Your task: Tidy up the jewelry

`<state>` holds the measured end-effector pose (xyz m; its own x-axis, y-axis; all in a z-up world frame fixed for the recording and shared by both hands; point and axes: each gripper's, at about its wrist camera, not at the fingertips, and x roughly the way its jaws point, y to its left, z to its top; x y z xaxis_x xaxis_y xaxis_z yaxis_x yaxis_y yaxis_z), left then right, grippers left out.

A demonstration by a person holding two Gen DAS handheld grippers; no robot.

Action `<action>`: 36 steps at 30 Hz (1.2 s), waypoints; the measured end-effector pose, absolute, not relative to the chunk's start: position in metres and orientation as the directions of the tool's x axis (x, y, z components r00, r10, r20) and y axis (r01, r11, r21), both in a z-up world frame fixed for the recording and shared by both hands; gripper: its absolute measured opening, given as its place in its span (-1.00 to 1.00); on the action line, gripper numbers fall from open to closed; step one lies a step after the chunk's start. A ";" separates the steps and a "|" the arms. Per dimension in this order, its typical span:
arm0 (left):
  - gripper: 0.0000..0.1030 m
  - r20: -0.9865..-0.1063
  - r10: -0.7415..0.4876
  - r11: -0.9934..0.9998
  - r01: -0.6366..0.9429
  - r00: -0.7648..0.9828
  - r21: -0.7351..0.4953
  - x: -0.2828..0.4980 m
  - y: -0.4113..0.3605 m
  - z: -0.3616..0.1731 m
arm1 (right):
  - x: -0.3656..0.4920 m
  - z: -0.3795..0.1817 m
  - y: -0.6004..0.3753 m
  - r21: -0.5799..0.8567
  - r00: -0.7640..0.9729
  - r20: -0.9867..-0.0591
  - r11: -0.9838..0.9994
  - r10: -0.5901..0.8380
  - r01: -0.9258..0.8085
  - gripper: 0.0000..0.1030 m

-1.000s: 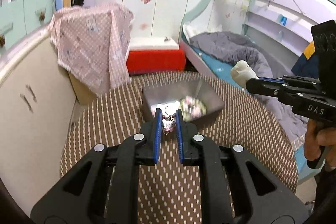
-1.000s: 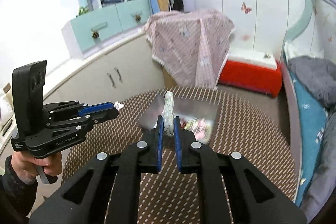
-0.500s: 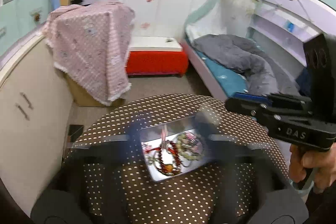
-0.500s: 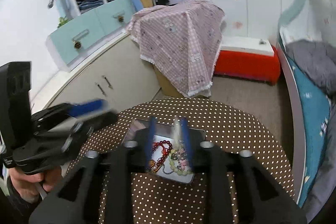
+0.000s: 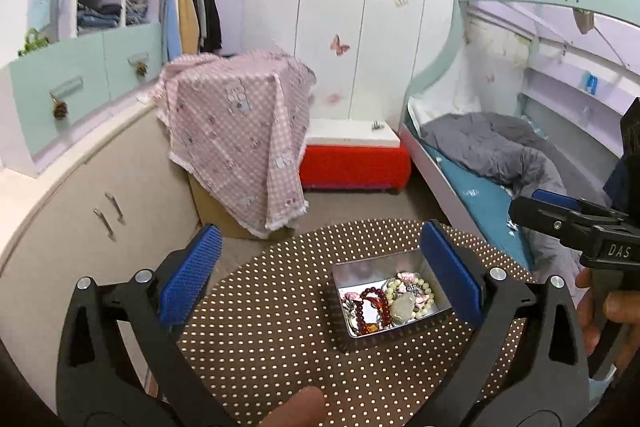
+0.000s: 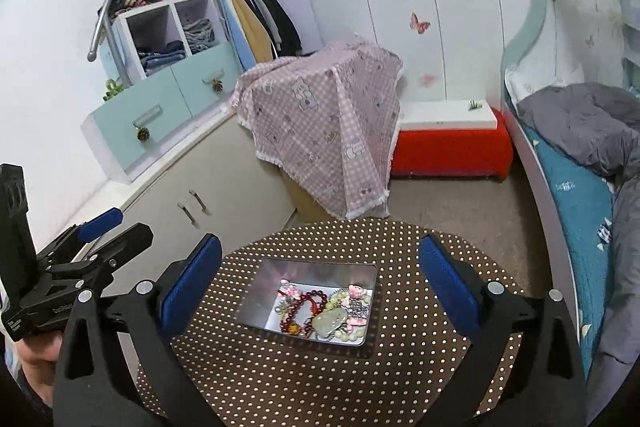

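A silver metal tin (image 5: 374, 265) (image 6: 280, 287) stands on the round brown dotted table (image 5: 280, 307) (image 6: 400, 367). In it lie a red bead bracelet (image 5: 370, 301) (image 6: 308, 301), a pale jade pendant (image 5: 402, 307) (image 6: 332, 319), a pale green bead string (image 5: 424, 291) and pink charms. My left gripper (image 5: 320, 239) hangs above the table, left of the tin, open wide with nothing between its blue pads. My right gripper (image 6: 320, 247) hovers above the tin, its jaws opening, nothing between them. Each gripper shows at the edge of the other's view: right (image 5: 560, 215), left (image 6: 100, 227).
Beyond the table stand a box under a pink checked cloth (image 5: 240, 131), a red bench (image 5: 354, 163) and a bed with a grey blanket (image 5: 492, 147). A beige cabinet (image 5: 80, 227) runs along the left. A fingertip (image 5: 304, 407) shows at the bottom edge.
Both grippers went from shut on a piece of jewelry to wide open. The charm and the pale pendant left the jaws; the pendant lies in the tin. Both grippers rose away from the tin.
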<state>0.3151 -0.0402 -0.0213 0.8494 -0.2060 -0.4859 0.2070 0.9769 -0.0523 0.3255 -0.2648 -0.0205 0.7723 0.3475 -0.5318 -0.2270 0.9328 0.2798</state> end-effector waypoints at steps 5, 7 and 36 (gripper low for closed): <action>0.88 -0.435 -0.155 0.986 0.165 0.887 -0.016 0.281 -0.039 0.005 | 0.296 0.005 -0.255 0.244 0.804 -0.500 0.943 0.323 -0.227 0.84; 0.88 -0.410 -0.132 0.990 0.143 0.902 -0.006 0.267 -0.039 0.013 | 0.283 0.013 -0.254 0.233 0.817 -0.484 0.946 0.313 -0.224 0.84; 0.88 -0.189 -0.018 0.996 0.034 0.982 0.082 0.072 -0.036 0.027 | 0.060 0.015 -0.230 0.089 0.952 -0.304 0.996 0.020 0.008 0.84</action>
<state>0.0720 -0.0359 0.0273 0.9817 -0.0177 -0.1894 0.0338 0.9960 0.0825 0.0603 -0.2297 0.0152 0.9525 0.0195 -0.3039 0.0078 0.9960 0.0886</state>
